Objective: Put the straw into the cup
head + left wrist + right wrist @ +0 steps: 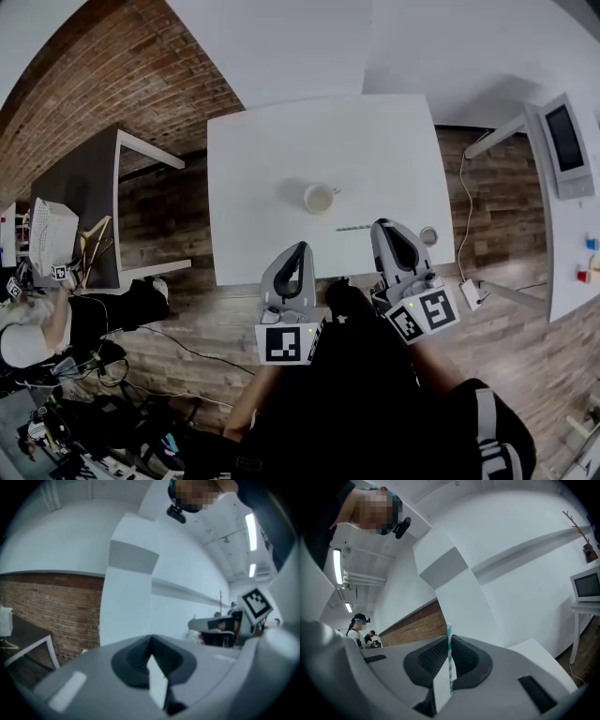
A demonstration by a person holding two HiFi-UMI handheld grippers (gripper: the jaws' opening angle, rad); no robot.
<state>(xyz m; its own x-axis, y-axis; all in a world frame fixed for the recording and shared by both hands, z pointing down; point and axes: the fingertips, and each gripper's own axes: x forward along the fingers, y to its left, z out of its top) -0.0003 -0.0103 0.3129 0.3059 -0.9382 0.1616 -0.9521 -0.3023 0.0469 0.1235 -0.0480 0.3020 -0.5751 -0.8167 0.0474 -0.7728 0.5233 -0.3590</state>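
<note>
A white cup (319, 198) stands upright near the middle of the white table (281, 141). The teal-striped straw (353, 228) shows as a thin line right of and nearer than the cup, reaching left from the tip of my right gripper (382, 225). In the right gripper view the straw (450, 660) runs up the seam between the closed jaws of my right gripper (449, 641), which is shut on it. My left gripper (302, 247) hovers at the table's near edge, below and left of the cup. In its own view my left gripper (151, 645) is shut with nothing in it.
A small round silvery object (428, 235) lies near the table's right front corner. A dark table (84, 187) stands to the left with a person (28, 328) seated near it. A white screen unit (567, 141) and a cable (466, 225) are at the right.
</note>
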